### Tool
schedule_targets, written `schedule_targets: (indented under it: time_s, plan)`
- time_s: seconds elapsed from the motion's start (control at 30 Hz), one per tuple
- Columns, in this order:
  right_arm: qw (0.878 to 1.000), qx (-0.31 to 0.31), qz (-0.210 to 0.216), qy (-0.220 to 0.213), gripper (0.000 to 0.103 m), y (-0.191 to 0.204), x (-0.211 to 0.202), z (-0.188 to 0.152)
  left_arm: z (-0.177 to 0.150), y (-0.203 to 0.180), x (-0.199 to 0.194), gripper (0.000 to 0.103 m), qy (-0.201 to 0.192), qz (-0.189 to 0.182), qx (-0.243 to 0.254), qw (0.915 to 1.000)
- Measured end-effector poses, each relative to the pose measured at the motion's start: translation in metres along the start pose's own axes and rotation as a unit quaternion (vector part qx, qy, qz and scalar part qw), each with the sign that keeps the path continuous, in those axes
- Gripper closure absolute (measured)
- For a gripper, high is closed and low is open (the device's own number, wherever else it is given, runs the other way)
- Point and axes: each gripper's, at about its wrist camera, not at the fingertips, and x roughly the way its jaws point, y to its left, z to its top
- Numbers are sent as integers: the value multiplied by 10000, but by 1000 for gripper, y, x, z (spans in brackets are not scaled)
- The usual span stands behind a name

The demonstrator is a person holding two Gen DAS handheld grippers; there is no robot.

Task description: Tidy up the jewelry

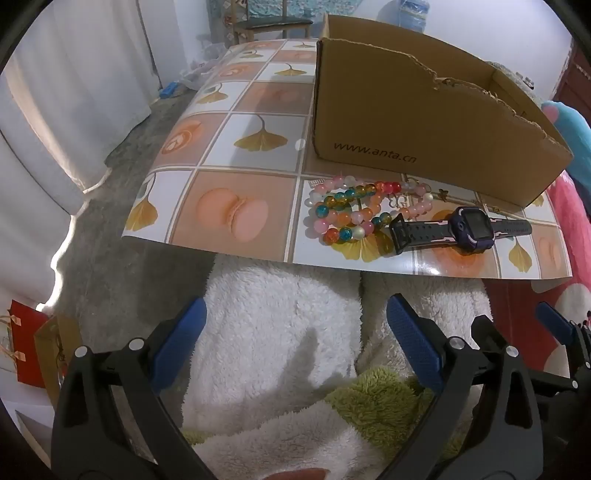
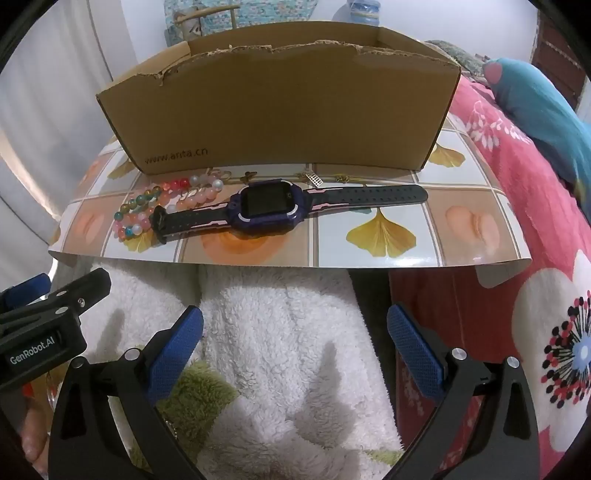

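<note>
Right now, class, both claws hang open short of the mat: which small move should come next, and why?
Probably bring the right claw forward over the watch. It lies flat and unheld before the cardboard box, straight ahead of that claw; the bead bracelets sit nearer the left claw.

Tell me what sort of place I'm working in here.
Probably a bedroom at home, not a workshop: a floral pink blanket beside the patterned mat, a fluffy white blanket under the grippers, and a wooden chair on the bare floor behind.
</note>
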Motion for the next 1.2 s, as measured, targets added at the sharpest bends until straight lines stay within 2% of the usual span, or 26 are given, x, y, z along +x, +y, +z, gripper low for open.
schedule_targets:
  time_s: [1.2]
  plan:
    - [10000, 3, -29, 3, 6, -1, -2, 1, 0, 0, 0, 8, 20, 20, 13, 10000]
